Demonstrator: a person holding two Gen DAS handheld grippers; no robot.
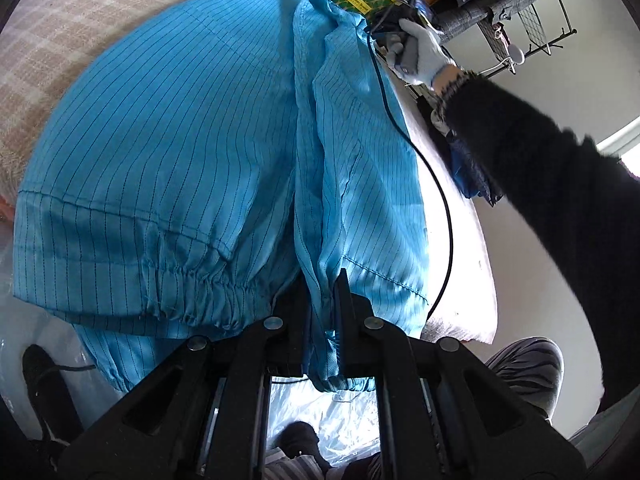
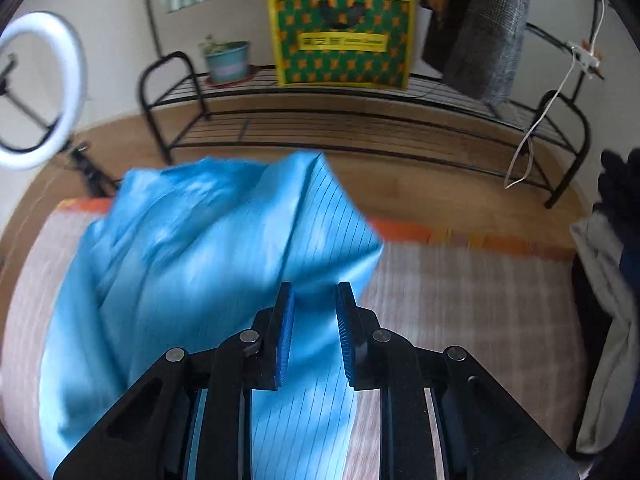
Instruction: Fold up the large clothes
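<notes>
Blue, thin and striped, the jacket (image 1: 168, 152) lies spread on the bed (image 1: 60, 40), which has a pale checked cover. Some of the cloth hangs over the near edge of the bed. It looks light and very soft, so it will bend and droop wherever you lift it. It also looks smooth, so it may slip if you pinch only a little bit. I think the best places to hold are the thick parts: the stitched hem, the gathered stretchy band (image 1: 192, 280) or a folded edge.

Your left gripper (image 1: 324, 320) has its jaws almost closed, and they pinch a bunched fold of the blue cloth near the hem. The cloth runs between the jaws and hangs down under them. That grip looks firm.

Your right gripper (image 2: 314, 320) has its jaws a little way apart. In the right wrist view the blue pads stand clear of each other and the cloth lies under the gap. The pads do not seem to press on it, so I judge that this gripper holds nothing. The view is blurry there, so the cloth's edges are hard to see.

In the left wrist view your gloved right hand (image 1: 424, 56) is over the far side of the jacket, with a black cable (image 1: 440, 200) trailing across the cloth. Watch that the cable does not catch a fold.
</notes>
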